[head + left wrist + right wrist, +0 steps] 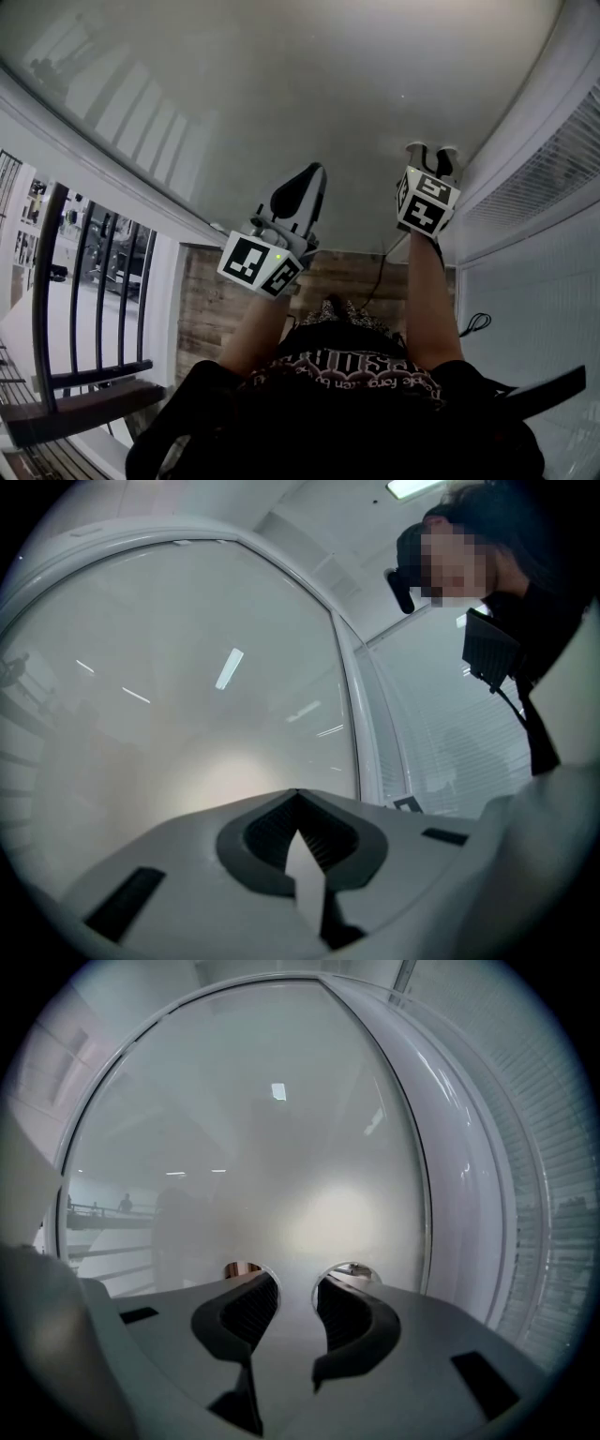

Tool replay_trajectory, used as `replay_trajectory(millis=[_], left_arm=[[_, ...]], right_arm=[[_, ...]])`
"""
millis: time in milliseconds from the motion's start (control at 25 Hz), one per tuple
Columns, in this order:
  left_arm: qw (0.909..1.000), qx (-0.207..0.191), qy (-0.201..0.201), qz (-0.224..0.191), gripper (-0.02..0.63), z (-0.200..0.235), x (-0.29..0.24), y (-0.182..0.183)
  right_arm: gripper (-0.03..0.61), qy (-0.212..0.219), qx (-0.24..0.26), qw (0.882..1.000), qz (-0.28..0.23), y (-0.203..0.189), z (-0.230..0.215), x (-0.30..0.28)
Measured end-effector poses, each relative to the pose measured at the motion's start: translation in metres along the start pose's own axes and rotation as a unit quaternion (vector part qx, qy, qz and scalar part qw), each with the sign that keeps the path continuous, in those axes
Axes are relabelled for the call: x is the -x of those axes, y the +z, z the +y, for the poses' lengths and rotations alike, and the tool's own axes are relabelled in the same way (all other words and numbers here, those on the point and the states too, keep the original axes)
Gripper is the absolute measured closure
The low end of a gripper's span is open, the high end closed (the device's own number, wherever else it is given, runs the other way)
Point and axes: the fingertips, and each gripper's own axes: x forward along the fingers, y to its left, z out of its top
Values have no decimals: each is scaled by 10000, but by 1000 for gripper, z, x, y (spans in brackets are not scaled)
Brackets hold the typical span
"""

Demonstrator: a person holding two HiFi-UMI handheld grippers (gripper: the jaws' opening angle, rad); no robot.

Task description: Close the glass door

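The frosted glass door fills the wall ahead of me; its white frame runs up on the right. My right gripper is open, nothing between its jaws, and its tips are at the glass close to that frame. In the right gripper view the gripper faces the pane, with small round reflections of its fingertips just ahead. My left gripper points at the glass further left. In the left gripper view the gripper is shut, its tips meeting, and holds nothing.
A dark metal railing stands behind side glass at the left. Wooden floor lies below the door. A white slatted panel borders the right side, with a black cable on the floor beside it. A person shows at upper right.
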Motion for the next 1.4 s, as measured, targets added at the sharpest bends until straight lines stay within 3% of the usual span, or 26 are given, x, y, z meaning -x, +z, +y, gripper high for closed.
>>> replay_trajectory(millis=[280,480,640,1120,1400], left_arm=[[9999,-62,37,-72,612,-2,3,10],[9999,-57,77,-91,612,-7,2,12],[9999,-40,66,-115,612,-14,0,16],[9997,-122,143,-121,612,-38,7,27],[9994,-146,212,-225,612,-40,11,39]], right_arm=[[459,458,353,9983,31,-1,2,41],[462,1214,788,9871,-683,15,11,92],[574,1147,658,9846,-1144,39,-1,125],[575,1227,542,9798,-1482,68,-5,179],[575,1011,581,9825,-1449,72,-24,183]])
